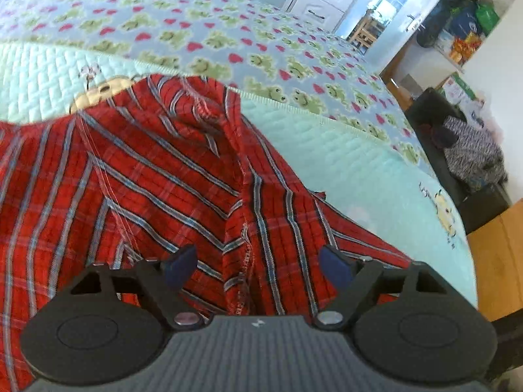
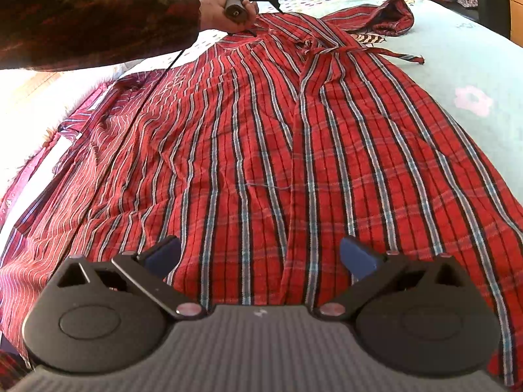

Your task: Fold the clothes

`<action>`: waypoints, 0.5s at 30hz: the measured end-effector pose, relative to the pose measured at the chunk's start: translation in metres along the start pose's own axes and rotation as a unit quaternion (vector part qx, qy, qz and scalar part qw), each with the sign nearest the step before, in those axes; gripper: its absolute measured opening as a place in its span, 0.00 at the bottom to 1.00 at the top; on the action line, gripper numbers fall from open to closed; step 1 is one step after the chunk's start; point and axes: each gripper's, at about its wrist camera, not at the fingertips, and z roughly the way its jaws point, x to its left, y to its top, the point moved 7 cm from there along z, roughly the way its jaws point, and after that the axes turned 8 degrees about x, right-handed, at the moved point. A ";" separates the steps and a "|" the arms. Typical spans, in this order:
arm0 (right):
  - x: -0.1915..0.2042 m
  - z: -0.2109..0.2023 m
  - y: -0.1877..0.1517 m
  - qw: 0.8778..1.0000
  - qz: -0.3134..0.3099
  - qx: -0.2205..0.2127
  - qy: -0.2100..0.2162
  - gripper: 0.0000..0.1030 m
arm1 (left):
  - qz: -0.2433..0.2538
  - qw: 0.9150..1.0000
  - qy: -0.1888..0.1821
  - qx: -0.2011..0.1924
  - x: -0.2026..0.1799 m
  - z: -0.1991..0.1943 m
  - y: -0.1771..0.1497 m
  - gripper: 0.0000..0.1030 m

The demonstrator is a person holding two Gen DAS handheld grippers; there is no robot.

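Note:
A red plaid garment [image 2: 261,130] lies spread lengthwise on a mint quilted bedspread [image 2: 457,65]. Its far end is bunched up [image 2: 392,16], and a thin tie strip [image 2: 402,55] trails to the right. My right gripper [image 2: 260,254] hovers open over the near hem with only flat cloth below it. At the garment's far left, a hand [image 2: 225,9] in a dark sleeve holds the other gripper over the cloth. In the left wrist view my left gripper [image 1: 258,261] is open above rumpled plaid cloth [image 1: 147,179]. A stitched seam [image 1: 243,254] runs between its fingers, and neither pad presses on it.
A frog-and-heart blanket [image 1: 228,42] covers the bed beyond the mint spread. White drawers [image 1: 323,3] stand behind the bed, and a black seat with patterned cloth [image 1: 470,150] stands to its right on a wooden floor [image 1: 497,254]. Something white and fluffy [image 2: 32,104] borders the garment's left.

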 end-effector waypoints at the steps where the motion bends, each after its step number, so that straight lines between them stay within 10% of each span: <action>1: 0.000 0.001 0.001 1.000 0.002 0.000 0.000 1.00 | -0.004 1.000 -0.007 0.002 0.001 0.002 0.000 0.75; 5: 0.000 0.002 0.000 1.000 -0.003 -0.003 -0.005 1.00 | 0.015 0.999 -0.040 0.002 -0.002 0.008 0.000 0.19; 8: 0.001 0.002 0.000 1.000 -0.002 -0.005 -0.011 1.00 | 0.047 0.998 -0.035 -0.006 -0.007 0.001 -0.003 0.02; 15: -0.021 -0.018 0.013 0.993 0.108 -0.021 -0.035 0.86 | 0.091 0.995 -0.023 -0.019 -0.005 -0.045 -0.013 0.01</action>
